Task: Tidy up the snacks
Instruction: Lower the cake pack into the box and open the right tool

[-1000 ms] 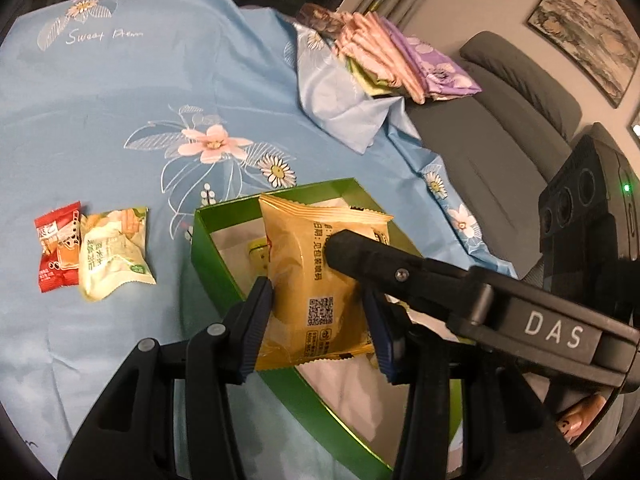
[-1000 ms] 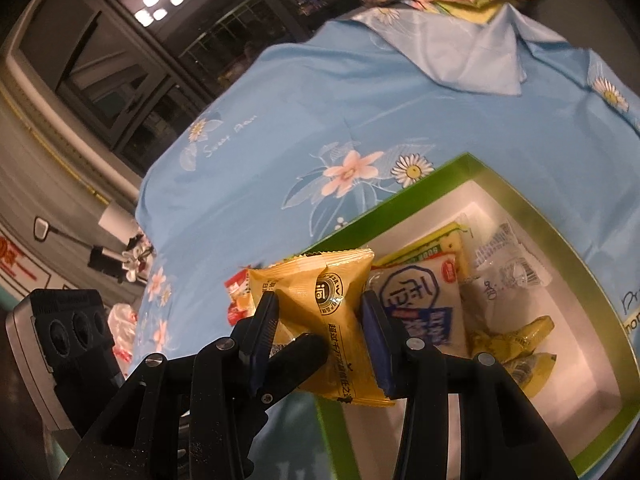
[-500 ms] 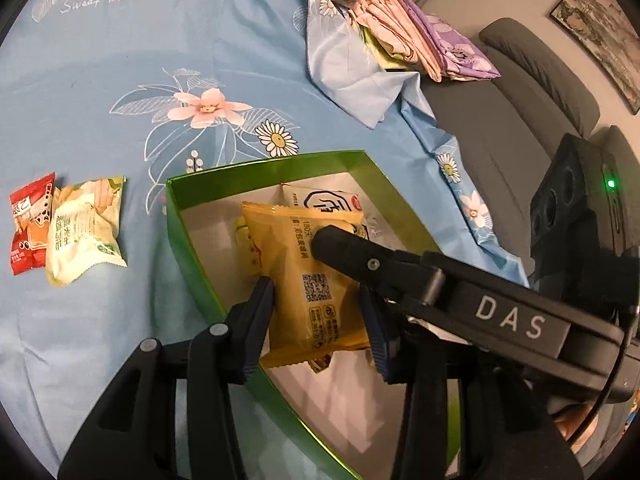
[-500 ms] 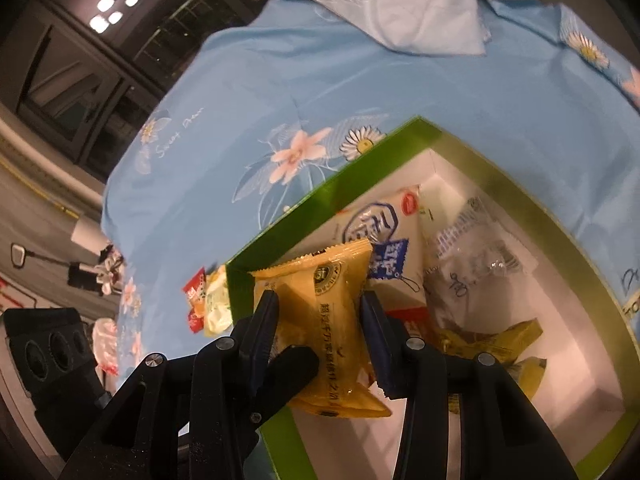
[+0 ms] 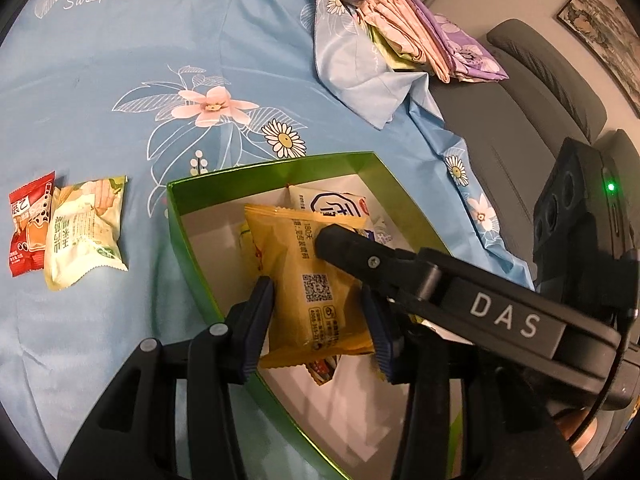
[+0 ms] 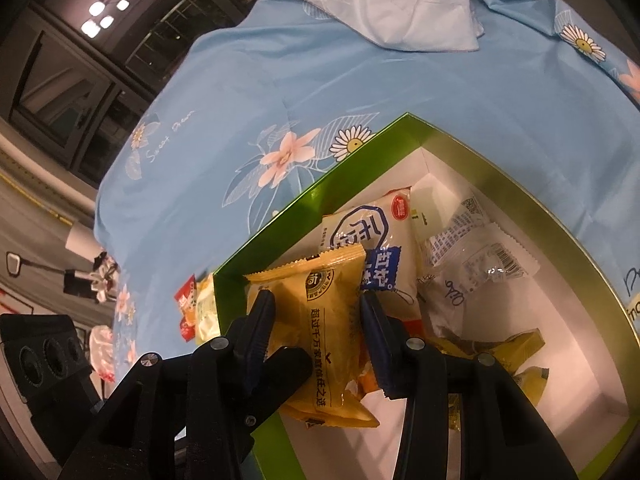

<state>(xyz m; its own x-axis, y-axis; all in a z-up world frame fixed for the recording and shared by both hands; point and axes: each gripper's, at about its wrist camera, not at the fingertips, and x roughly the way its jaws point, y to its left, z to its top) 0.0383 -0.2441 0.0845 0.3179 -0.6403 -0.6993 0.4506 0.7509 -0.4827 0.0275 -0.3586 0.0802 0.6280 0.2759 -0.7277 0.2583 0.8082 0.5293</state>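
Observation:
A yellow snack packet (image 5: 316, 280) hangs low inside the green box (image 5: 200, 248) with a white floor. My left gripper (image 5: 320, 312) has its pads apart, just off the packet's two sides. My right gripper (image 6: 320, 328) frames the same packet (image 6: 324, 320), its fingers close against the edges; one right finger (image 5: 360, 252) crosses the packet in the left wrist view. In the box lie a white and blue packet (image 6: 372, 236), a clear wrapped snack (image 6: 472, 264) and yellow packets (image 6: 504, 352). A red packet (image 5: 28, 228) and a pale green packet (image 5: 84, 232) lie on the cloth left of the box.
A blue floral tablecloth (image 5: 120, 80) covers the table. Folded cloths in pink and purple (image 5: 424, 44) are stacked at the far right corner. A grey sofa (image 5: 520, 92) stands beyond the table's right edge.
The yellow packet has come down from above the box rim into the box, both grippers moving with it. The left jaws now stand slightly wider around it.

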